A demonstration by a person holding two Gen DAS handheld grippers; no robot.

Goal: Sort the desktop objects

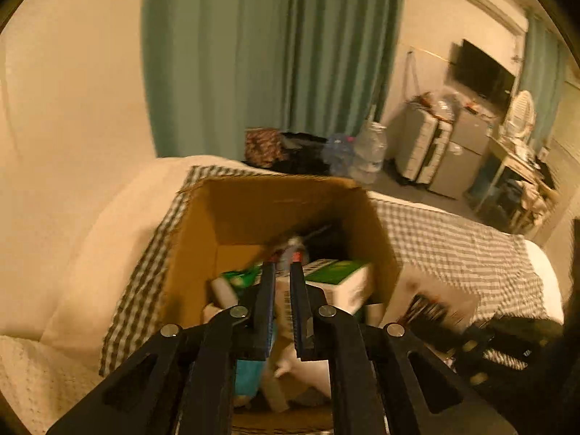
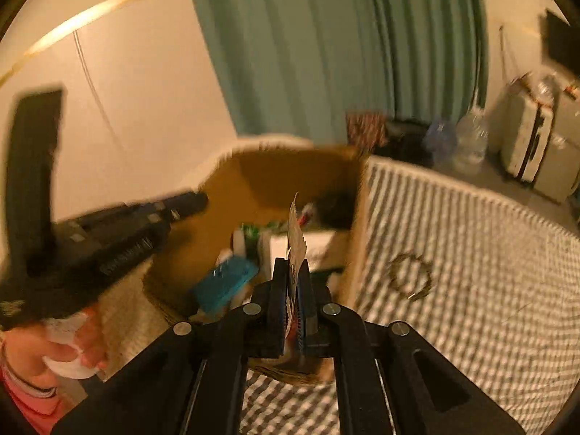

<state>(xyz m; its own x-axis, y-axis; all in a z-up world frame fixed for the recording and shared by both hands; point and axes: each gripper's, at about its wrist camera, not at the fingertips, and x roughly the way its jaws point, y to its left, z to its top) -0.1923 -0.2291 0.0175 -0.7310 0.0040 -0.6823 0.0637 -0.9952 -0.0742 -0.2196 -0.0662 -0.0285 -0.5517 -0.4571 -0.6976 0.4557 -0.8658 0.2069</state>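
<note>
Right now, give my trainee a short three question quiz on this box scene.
1. True or false: the right hand-held gripper is empty.
2. Which lies on the checked cloth beside the cardboard box? A) a wire ring B) a spoon C) a cup
3. Fill in: the curtain behind the bed is ____.

Key:
1. False; it pinches a thin packet with a serrated edge.
2. A, the wire ring.
3. Green.
</note>
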